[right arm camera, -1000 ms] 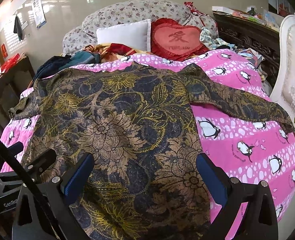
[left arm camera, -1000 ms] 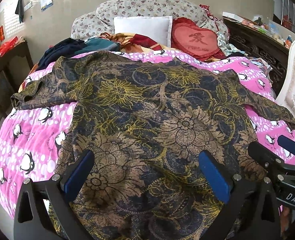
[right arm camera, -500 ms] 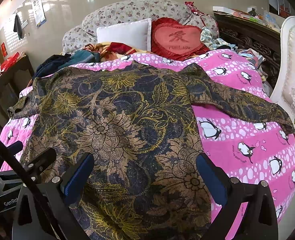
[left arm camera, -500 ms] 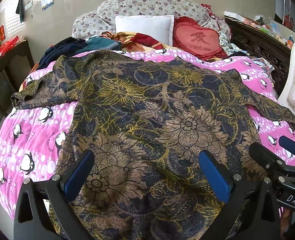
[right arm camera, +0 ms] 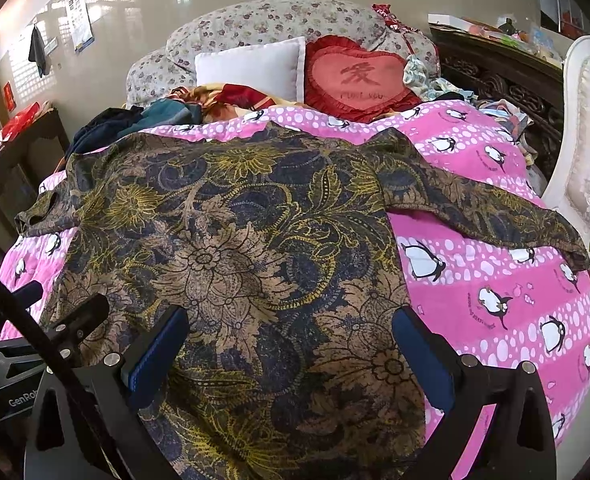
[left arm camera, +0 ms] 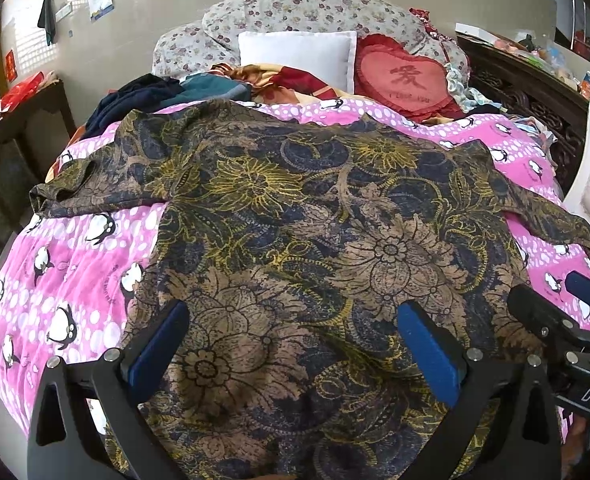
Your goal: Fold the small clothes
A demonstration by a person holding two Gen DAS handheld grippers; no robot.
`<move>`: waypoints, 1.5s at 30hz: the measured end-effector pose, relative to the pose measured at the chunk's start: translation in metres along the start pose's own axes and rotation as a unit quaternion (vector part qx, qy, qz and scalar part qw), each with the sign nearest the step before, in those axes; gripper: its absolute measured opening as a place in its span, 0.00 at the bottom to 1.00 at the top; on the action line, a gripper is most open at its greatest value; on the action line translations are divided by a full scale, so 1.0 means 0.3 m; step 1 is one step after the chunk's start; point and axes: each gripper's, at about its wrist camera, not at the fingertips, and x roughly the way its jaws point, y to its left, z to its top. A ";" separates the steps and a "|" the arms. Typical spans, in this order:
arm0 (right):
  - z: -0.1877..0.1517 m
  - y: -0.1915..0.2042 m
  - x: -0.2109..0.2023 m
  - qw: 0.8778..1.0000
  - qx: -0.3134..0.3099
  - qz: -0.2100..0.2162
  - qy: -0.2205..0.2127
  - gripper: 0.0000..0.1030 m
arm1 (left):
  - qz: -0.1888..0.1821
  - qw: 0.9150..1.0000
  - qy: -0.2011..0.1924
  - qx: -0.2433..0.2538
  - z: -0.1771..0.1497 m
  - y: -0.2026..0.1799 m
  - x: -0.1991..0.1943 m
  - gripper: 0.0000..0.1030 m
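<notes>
**Floral top spread on the bed, both grippers waiting at its near hem**

The floral top point(left arm camera: 295, 240) is lying flat across the pink penguin bedspread point(left arm camera: 63, 280), its hem draping toward the near edge of the bed and its neckline pointing toward the headboard end, where a white pillow point(left arm camera: 295, 56) and a red heart cushion point(left arm camera: 407, 76) are resting. One sleeve point(left arm camera: 79, 196) is reaching toward the left edge of the bed; the other sleeve point(right arm camera: 495, 216) is trailing toward the right edge.

The left gripper point(left arm camera: 291, 344) is hovering over the left half of the hem with its fingers spread wide and nothing between them. The right gripper point(right arm camera: 289, 344) is doing the same over the right half, equally spread and empty.

The fabric is looking thin, light and limp: it is following every bump of the bedding and wrinkling softly at the sleeves. It is likely giving no stiffness to push against, so any fold is probably needing a pinch and a lift, not a shove. A woven print like this may be slightly slippery, so a shallow bite could be slipping out.

Sensible grip places are the edges: a sleeve cuff for folding a sleeve inward, or the two hem corners for bringing the bottom up. Pinching too deep is risking catching the bedspread beneath as well.
</notes>
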 end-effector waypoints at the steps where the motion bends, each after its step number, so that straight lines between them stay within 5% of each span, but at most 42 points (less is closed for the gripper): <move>1: -0.001 0.000 -0.001 1.000 0.000 0.000 0.000 1.00 | 0.000 1.000 0.001 -0.001 0.001 0.001 0.001 1.00; 33: 0.000 0.024 0.004 1.000 -0.009 0.003 0.002 1.00 | 0.006 1.000 0.007 -0.003 -0.006 0.018 0.008 1.00; 45: 0.062 0.158 0.009 0.998 -0.061 0.030 -0.011 1.00 | -0.020 0.999 0.020 -0.034 0.023 0.132 0.022 1.00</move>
